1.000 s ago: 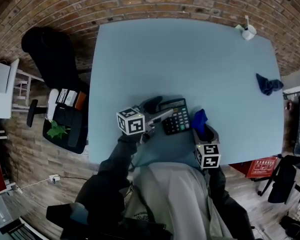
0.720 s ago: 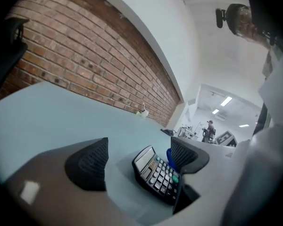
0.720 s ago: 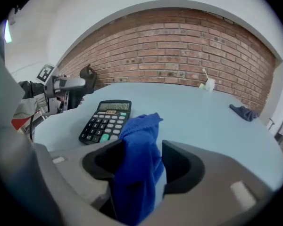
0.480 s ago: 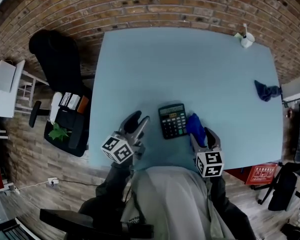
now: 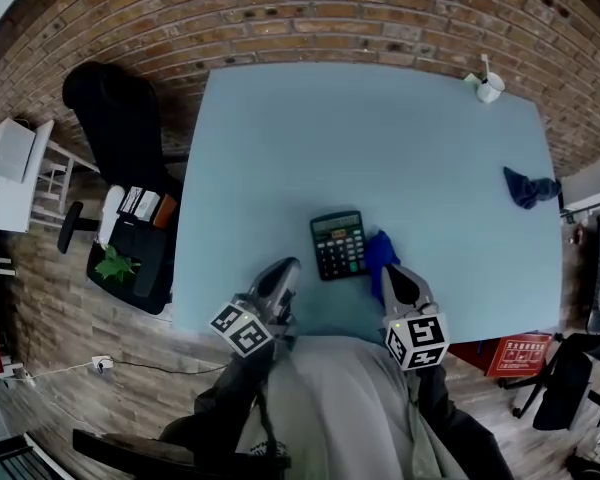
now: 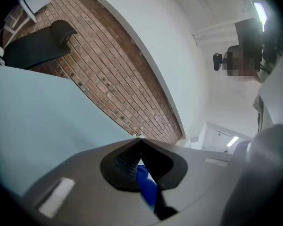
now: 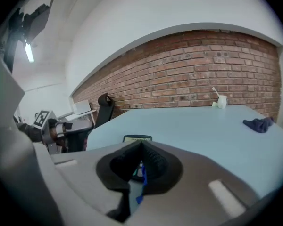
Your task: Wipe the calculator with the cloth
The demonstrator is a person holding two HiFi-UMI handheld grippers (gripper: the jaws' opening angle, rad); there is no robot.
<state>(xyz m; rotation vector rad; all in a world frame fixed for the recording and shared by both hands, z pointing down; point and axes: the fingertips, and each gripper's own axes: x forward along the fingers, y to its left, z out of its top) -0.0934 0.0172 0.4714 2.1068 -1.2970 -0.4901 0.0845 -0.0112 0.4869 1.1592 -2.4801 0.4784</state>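
From the head view, my left tongs (image 5: pixel 286 268) and right tongs (image 5: pixel 393 273) hang by the near edge of the pale blue table (image 5: pixel 280 148). Both have just closed, and their jaws are pressed together on nothing. The calculator (image 5: pixel 338 245) lies face up on the table, ahead of the tongs. The blue cloth (image 5: pixel 378 251) lies bunched against its right side, just ahead of my right tongs. A darker cloth (image 5: pixel 528 186) lies near the table's right edge, and a white cup (image 5: pixel 490 89) stands at the far right corner.

In the left gripper view, my tips meet with only table and brick wall (image 6: pixel 118 79) beyond them. A blue bit (image 6: pixel 146 188) shows in the slot behind them, and I cannot tell what it is.

In the right gripper view, the tips meet too. The calculator's top edge peeks just over them, and my left tongs show at the left.
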